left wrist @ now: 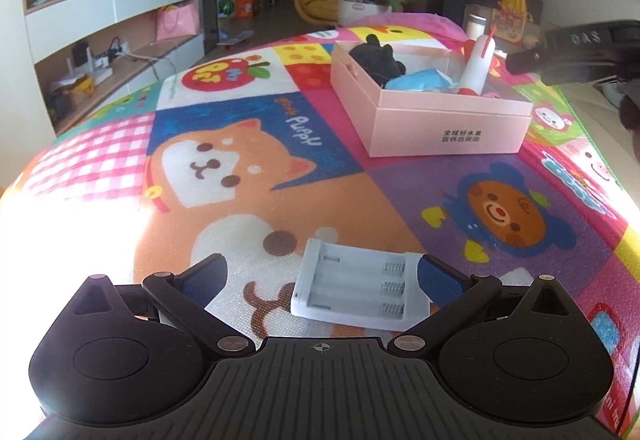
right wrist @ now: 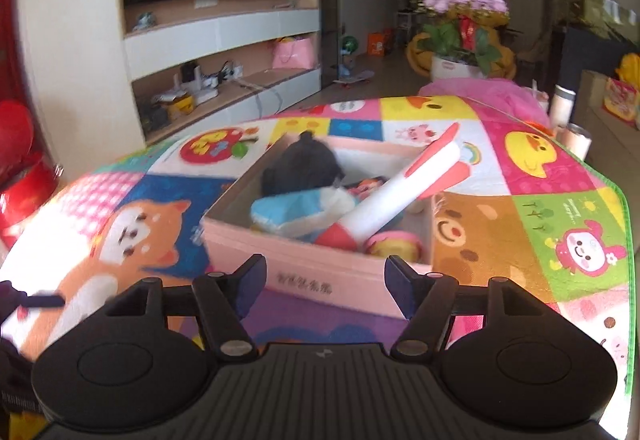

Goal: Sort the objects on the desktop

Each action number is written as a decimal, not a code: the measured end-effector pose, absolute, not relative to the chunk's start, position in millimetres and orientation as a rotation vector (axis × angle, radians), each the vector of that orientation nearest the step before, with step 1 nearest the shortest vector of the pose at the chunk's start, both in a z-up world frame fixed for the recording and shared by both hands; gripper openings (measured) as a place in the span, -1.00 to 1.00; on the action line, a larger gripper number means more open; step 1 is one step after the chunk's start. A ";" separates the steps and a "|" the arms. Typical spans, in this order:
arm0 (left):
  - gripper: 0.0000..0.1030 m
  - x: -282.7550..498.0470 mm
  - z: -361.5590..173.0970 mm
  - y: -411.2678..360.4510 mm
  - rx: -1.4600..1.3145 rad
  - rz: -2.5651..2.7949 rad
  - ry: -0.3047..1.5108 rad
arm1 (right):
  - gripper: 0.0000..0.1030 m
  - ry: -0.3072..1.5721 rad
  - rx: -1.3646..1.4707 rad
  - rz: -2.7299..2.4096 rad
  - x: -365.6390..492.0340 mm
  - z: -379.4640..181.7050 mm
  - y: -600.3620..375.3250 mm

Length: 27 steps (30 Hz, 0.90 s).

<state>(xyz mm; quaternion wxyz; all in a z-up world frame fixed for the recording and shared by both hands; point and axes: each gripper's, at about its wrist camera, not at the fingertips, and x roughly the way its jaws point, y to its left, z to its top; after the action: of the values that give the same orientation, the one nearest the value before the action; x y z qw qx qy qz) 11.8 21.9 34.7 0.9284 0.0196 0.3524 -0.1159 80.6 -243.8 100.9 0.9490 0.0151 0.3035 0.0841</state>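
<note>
A white battery holder point(left wrist: 354, 290) with three empty slots lies on the colourful play mat point(left wrist: 224, 159). It sits between the fingers of my left gripper point(left wrist: 320, 276), which is open; the right pad is at the holder's end and the left pad is well clear. Farther back stands an open pink box point(left wrist: 448, 131) holding a black plush point(left wrist: 376, 57), a blue packet point(left wrist: 416, 79) and a white-and-red toy rocket point(left wrist: 478, 63). My right gripper point(right wrist: 326, 278) is open and empty just in front of the pink box point(right wrist: 240, 240), where the rocket point(right wrist: 400, 191) leans on the rim.
The mat covers a table whose edges fall away on the left and right. A pot of purple flowers point(left wrist: 364, 7) stands beyond the far end. Two cups point(right wrist: 576, 139) sit off the mat's right side. The right gripper's body point(left wrist: 576, 51) shows by the box.
</note>
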 end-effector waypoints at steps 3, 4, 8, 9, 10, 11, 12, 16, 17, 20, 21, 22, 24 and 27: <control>1.00 15.2 37.5 22.3 -0.008 -0.244 0.717 | 0.24 0.624 0.178 0.020 126.8 105.9 -270.2; 1.00 14.9 38.9 21.8 -0.014 -0.250 0.712 | 0.17 0.631 0.205 0.005 138.6 104.9 -274.8; 1.00 13.3 42.3 21.8 -0.015 -0.262 0.700 | -0.32 0.689 0.248 -0.004 183.2 90.9 -276.0; 1.00 14.0 42.1 22.7 -0.017 -0.259 0.701 | -0.46 0.695 0.228 -0.002 190.2 87.7 -270.9; 1.00 14.9 41.6 24.0 -0.020 -0.253 0.703 | -0.57 0.699 0.198 -0.001 196.9 84.9 -263.6; 1.00 15.8 41.0 25.4 -0.023 -0.247 0.705 | -0.57 0.707 0.172 0.007 203.0 82.8 -257.2; 1.00 16.6 40.5 26.9 -0.028 -0.242 0.707 | -0.57 0.726 0.147 0.026 210.8 80.0 -249.7; 1.00 16.0 40.2 33.0 -0.039 -0.235 0.707 | -0.57 0.812 0.111 0.071 233.4 69.7 -236.3; 1.00 15.4 40.2 34.9 -0.042 -0.234 0.707 | -0.57 0.818 0.104 0.069 235.3 69.5 -236.1; 1.00 15.5 37.8 40.9 -0.047 -0.228 0.712 | -0.55 0.860 0.128 0.095 233.7 71.7 -243.7; 1.00 16.0 36.7 42.5 -0.049 -0.223 0.715 | -0.51 0.878 0.131 0.107 231.4 72.0 -246.3; 1.00 17.1 35.3 44.5 -0.054 -0.217 0.718 | -0.50 0.888 0.125 0.117 227.8 72.4 -248.6; 1.00 18.3 33.7 49.1 -0.068 -0.208 0.719 | -0.46 0.874 0.108 0.123 216.7 76.2 -252.1; 1.00 16.9 34.2 55.3 -0.072 -0.198 0.711 | -0.31 0.821 0.067 0.121 194.5 88.9 -255.6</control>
<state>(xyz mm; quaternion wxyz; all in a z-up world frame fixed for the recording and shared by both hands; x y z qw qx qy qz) 16.9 55.3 34.2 0.9319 -0.0353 0.3476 -0.0970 194.5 -255.6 88.9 0.9146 0.0324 0.3988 0.0587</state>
